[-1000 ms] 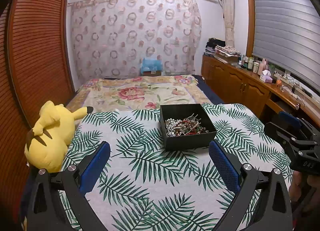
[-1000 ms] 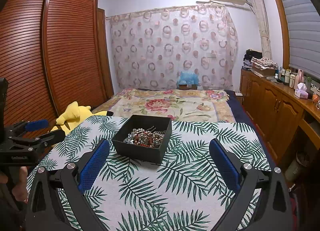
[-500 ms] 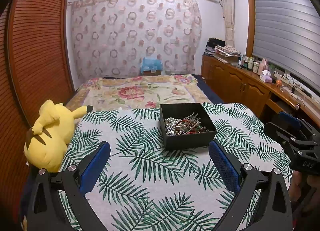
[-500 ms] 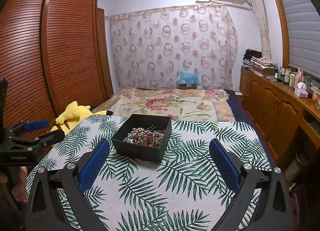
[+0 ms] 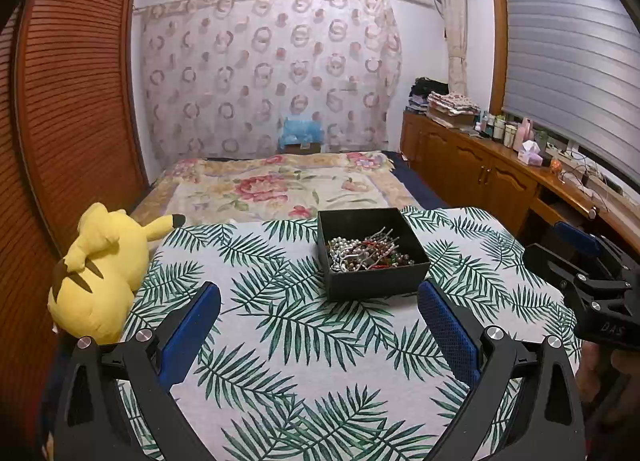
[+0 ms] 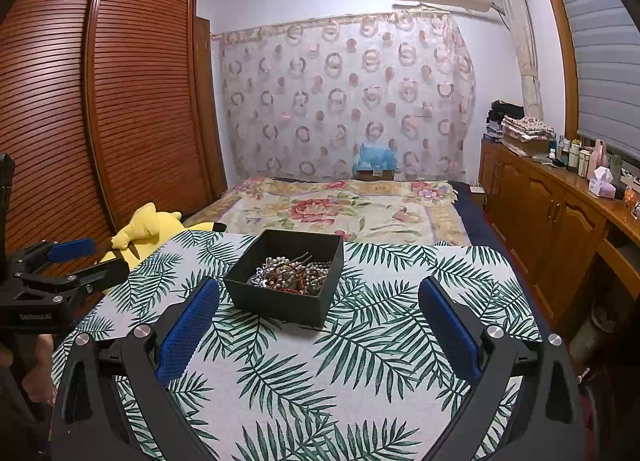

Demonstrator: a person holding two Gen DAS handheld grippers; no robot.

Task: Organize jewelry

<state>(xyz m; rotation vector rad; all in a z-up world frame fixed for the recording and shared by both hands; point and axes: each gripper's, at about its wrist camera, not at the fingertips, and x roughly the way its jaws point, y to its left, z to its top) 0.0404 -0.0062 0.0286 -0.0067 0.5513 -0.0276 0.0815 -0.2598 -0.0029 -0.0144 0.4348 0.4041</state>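
Jewelry: tangled silver and red beads heaped in black box; left tool and right tool spread wide, empty

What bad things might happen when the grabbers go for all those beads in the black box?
The jewelry lies in one tangled heap of beads and pins, so pulling one piece may well drag others out with it.

The black box sits loose on the leaf-print cloth; a nudge from the right gripper or left gripper might slide or tip it.

Spilled beads could roll off the cloth's edge.
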